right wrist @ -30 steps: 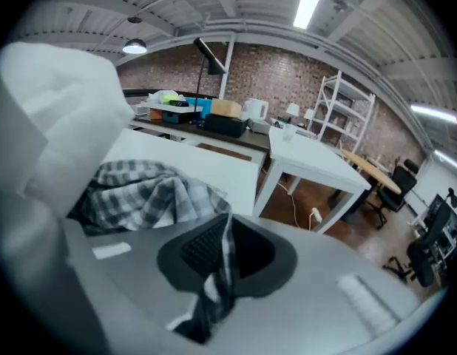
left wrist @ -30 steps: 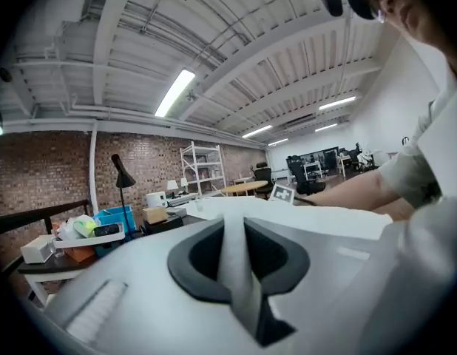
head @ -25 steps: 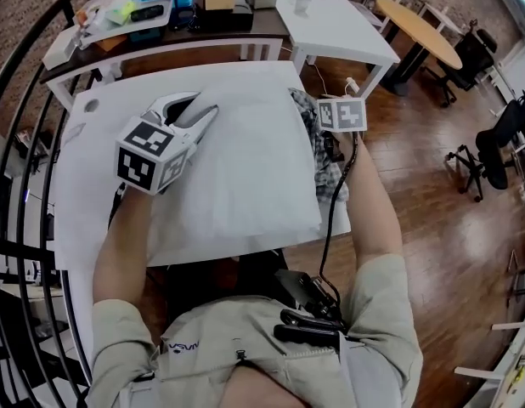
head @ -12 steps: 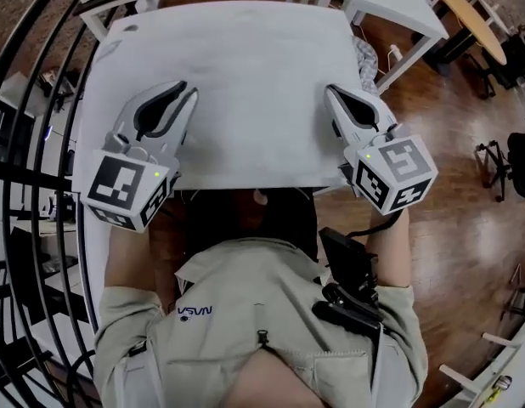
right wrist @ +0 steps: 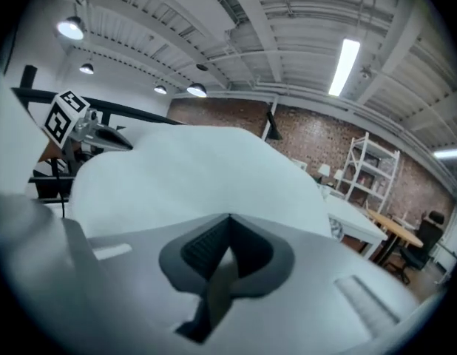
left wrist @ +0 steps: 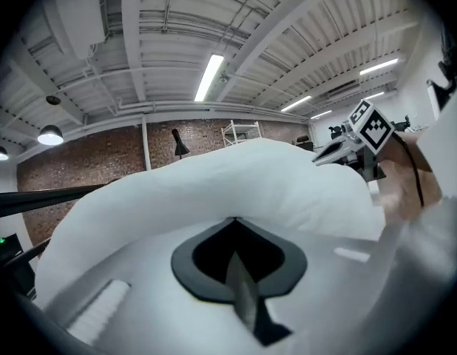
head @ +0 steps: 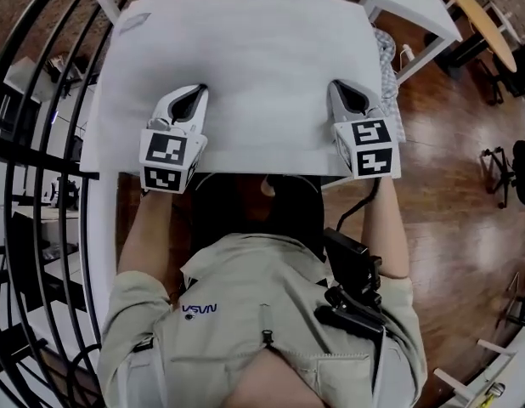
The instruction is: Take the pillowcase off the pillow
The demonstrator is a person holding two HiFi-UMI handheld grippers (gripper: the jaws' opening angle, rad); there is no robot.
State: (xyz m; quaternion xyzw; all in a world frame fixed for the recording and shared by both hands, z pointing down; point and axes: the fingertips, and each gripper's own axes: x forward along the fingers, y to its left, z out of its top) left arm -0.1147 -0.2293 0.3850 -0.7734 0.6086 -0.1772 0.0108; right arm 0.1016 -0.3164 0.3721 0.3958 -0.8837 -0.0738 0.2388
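The right gripper (right wrist: 228, 224) has its fingers (right wrist: 202, 251) pressed together on a thin fold of the white pillowcase (right wrist: 219, 274). Just ahead, the pillow (right wrist: 206, 176) rises like a big white hill. The left gripper (right wrist: 114, 137) is at the pillow's far left side. A brick wall (right wrist: 339, 150) stands behind.

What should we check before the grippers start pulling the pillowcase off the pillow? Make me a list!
1. Left gripper shut on the near edge of the white fabric pillowcase: ok, a thin strip of cloth sits between its jaws.
2. Right gripper shut on the same edge: ok.
3. One gripper near each near corner: ok.
4. Plump white pillow lying flat on the white table: ok.
5. Only the pillowcase pinched, not the pillow inside: cannot tell.
6. Pillowcase opening at the right end for pulling: cannot tell.
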